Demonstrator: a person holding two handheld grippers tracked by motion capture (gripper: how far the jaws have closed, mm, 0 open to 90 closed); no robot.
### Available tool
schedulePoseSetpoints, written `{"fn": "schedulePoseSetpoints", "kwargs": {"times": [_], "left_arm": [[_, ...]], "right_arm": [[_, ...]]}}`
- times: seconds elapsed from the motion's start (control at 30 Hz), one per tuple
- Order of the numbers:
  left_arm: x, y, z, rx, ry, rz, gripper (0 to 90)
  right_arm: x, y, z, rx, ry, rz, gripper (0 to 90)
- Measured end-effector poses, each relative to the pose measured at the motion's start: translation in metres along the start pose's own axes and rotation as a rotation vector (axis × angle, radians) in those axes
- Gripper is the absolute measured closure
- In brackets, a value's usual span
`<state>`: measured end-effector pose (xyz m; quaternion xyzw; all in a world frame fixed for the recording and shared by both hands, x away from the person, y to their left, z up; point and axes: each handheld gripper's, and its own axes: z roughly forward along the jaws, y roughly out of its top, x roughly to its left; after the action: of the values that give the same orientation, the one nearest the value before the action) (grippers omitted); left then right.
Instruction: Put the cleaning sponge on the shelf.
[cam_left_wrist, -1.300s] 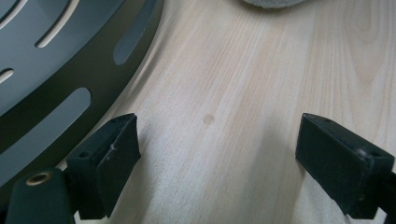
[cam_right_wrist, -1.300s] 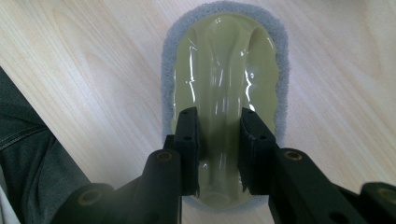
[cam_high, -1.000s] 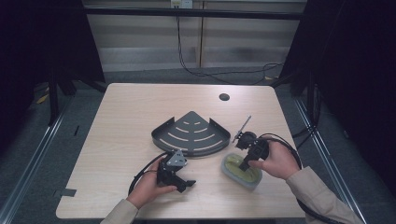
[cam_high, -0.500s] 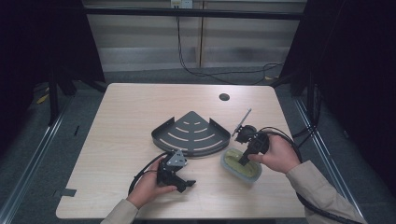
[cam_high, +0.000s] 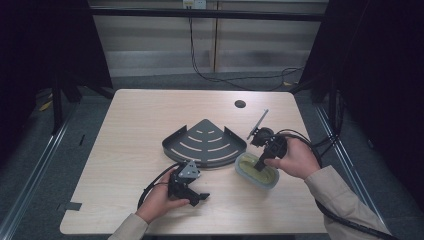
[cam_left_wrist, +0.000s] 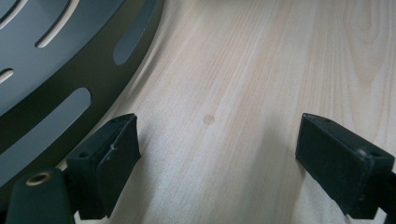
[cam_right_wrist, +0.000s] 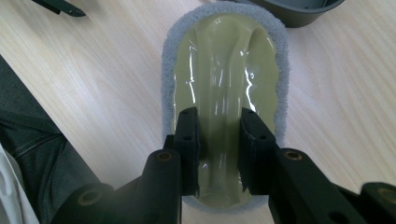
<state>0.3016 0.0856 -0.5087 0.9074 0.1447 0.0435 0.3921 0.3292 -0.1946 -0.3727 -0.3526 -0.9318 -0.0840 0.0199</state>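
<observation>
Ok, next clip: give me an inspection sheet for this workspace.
Surface: pale wood table, one round hole near the far edge.
Job's things: dark slotted corner shelf; oval scrubber, green grip ridge, grey pad.
Clutter: nothing seen.
Grippers: left gripper open, on the table by the shelf; right gripper closed on the scrubber's ridge.
Cables: one trails from each gripper; more on the floor beyond.
Surroundings: dark frame, grey floor.

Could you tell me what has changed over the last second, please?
The right tongs shifted slightly away from the person along the scrubbing pad, jaws closed on its raised green handle ridge. The left tongs, open on the table, and the corner shelf stayed put.
</observation>
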Motion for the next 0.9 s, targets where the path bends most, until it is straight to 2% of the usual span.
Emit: {"fn": "schedulePoseSetpoints", "kwargs": {"times": [0.4,0.9], "left_arm": [[-0.001,0.001,0.001,0.010,-0.011,0.014,8.9],[-0.001,0.001,0.001,0.020,-0.010,0.017,7.8]], "right_arm": [[-0.007,0.007,-0.010,-0.022,0.004,0.026,71.4],[-0.011,0.018,-0.017,-0.019,-0.011,0.036,71.5]]}}
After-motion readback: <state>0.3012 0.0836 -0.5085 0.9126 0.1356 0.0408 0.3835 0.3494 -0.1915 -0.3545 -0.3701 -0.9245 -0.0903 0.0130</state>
